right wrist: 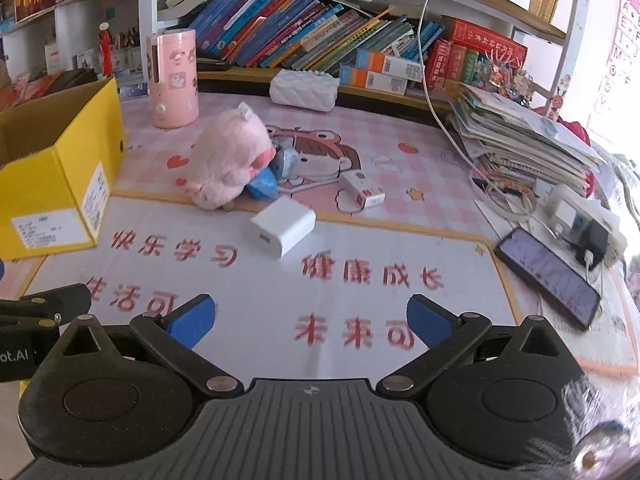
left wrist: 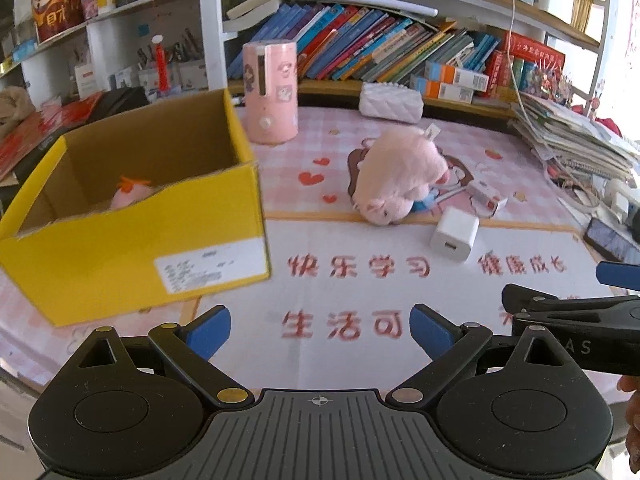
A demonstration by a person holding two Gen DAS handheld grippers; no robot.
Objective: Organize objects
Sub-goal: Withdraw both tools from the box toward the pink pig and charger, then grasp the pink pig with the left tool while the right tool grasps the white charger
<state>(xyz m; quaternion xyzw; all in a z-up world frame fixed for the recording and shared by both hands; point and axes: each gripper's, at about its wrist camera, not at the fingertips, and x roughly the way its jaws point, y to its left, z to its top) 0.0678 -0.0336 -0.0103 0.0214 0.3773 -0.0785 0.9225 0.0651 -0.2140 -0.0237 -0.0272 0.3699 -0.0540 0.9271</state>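
A yellow cardboard box (left wrist: 132, 240) stands open at the left of the desk mat; it also shows in the right wrist view (right wrist: 60, 184). A small pink toy (left wrist: 130, 194) lies inside it. A pink plush pig (left wrist: 396, 176) lies mid-mat (right wrist: 228, 164), over a blue item (right wrist: 264, 186). A white charger cube (left wrist: 454, 234) (right wrist: 282, 226) lies in front of it, and a small white box (right wrist: 362, 190) to its right. My left gripper (left wrist: 320, 330) is open and empty above the mat's front. My right gripper (right wrist: 312, 322) is open and empty beside it.
A pink cylindrical appliance (left wrist: 272, 92) and a white quilted case (left wrist: 390, 102) stand at the back. A shelf of books (right wrist: 320, 36) lies behind. A stack of notebooks (right wrist: 520, 140), a phone (right wrist: 548, 276) and a power strip (right wrist: 580, 220) sit at the right.
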